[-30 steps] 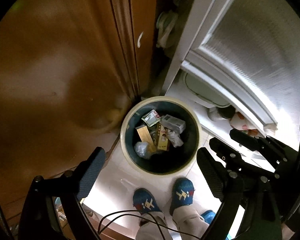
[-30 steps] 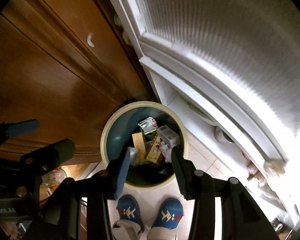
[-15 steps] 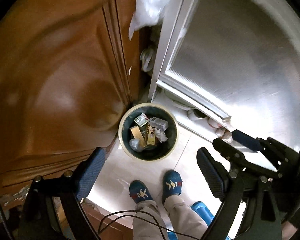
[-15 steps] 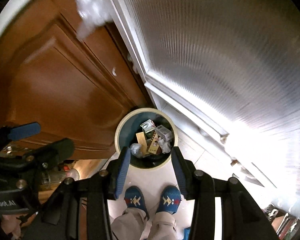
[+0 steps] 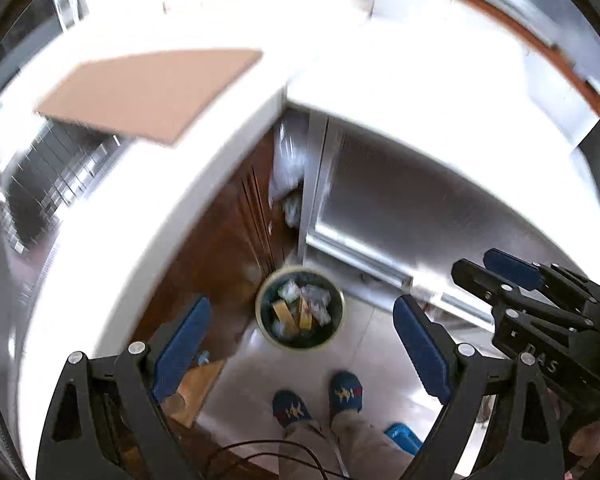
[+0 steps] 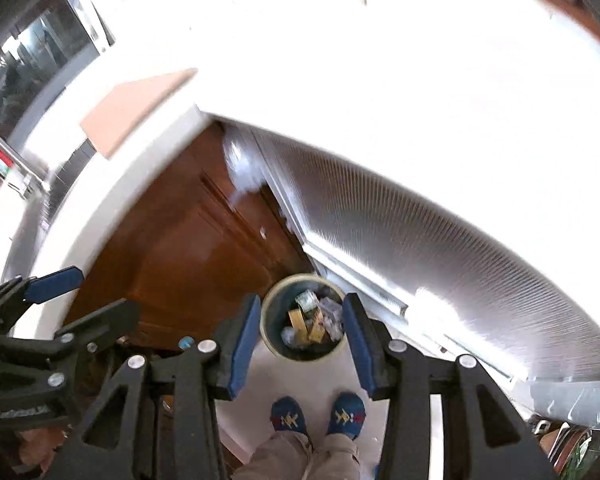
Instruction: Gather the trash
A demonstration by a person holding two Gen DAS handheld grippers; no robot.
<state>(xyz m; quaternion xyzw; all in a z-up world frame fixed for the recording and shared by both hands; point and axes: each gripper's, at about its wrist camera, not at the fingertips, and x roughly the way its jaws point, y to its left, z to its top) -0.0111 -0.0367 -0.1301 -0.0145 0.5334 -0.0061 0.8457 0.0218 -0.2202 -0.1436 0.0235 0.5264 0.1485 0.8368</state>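
A round trash bin stands on the pale floor far below, holding several wrappers and small boxes. My left gripper is open wide high above it, with nothing between its blue pads. My right gripper is also open and empty; the bin shows in the gap between its pads. Each gripper appears in the other's view: the right one at the right edge, the left one at the lower left.
A white countertop curves over brown wooden cabinet doors. A brown flat board lies on the counter. A ribbed glass door stands right of the bin. The person's feet in blue slippers stand on the floor.
Both grippers have risen well above the bin, which now looks much smaller. The countertop and the brown board have come into view. Both pairs of jaws kept their opening.
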